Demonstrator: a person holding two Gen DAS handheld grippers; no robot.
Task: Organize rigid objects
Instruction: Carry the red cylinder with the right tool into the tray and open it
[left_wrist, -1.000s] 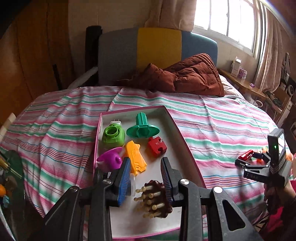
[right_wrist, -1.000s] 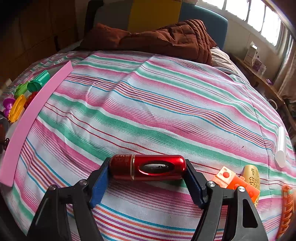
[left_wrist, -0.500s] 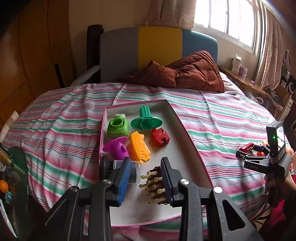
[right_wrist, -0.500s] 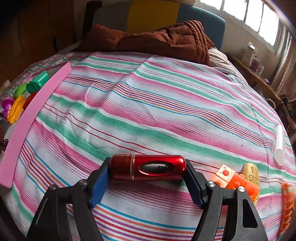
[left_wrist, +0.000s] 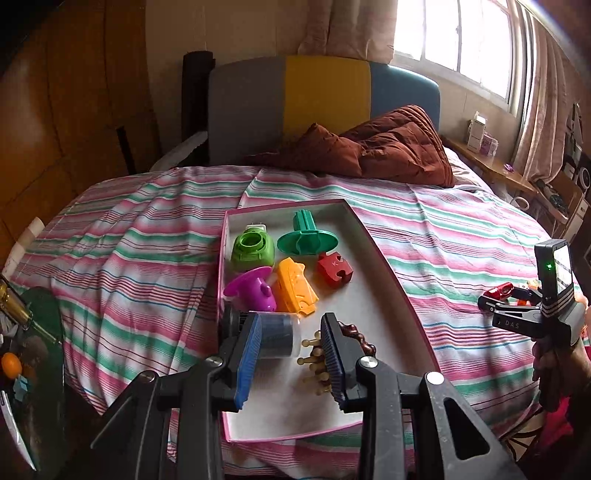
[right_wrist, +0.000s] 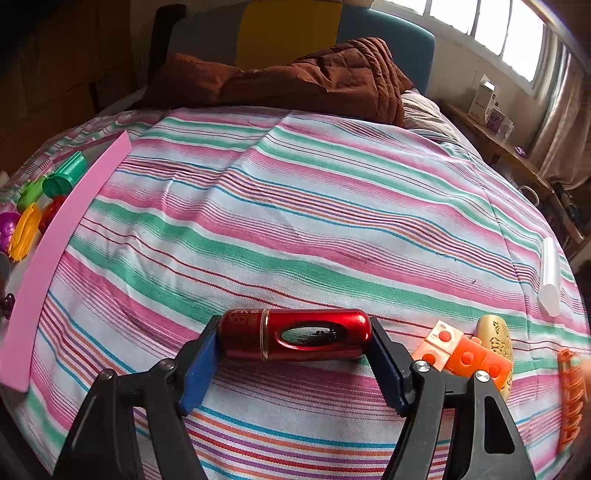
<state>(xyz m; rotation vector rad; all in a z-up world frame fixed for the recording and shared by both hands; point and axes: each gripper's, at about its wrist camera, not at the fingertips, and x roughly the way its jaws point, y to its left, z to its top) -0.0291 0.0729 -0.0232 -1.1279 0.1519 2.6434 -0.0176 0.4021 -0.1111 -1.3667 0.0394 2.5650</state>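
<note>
Right wrist view shows the red capsule (right_wrist: 295, 334) pinched end to end by the right gripper (right_wrist: 293, 363), just above the striped bedspread (right_wrist: 295, 206). The pink box (right_wrist: 55, 236) lies at nine o'clock, so I would carry the capsule level, clear the wall, then let go over bare floor. Orange blocks (right_wrist: 463, 356) sit at three o'clock. Left gripper (left_wrist: 290, 356) hangs over the box, part-open, gripping nothing.

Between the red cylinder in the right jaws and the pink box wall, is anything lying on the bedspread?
No. In the right wrist view, only bare striped bedspread lies between the red cylinder and the pink box wall.
</note>
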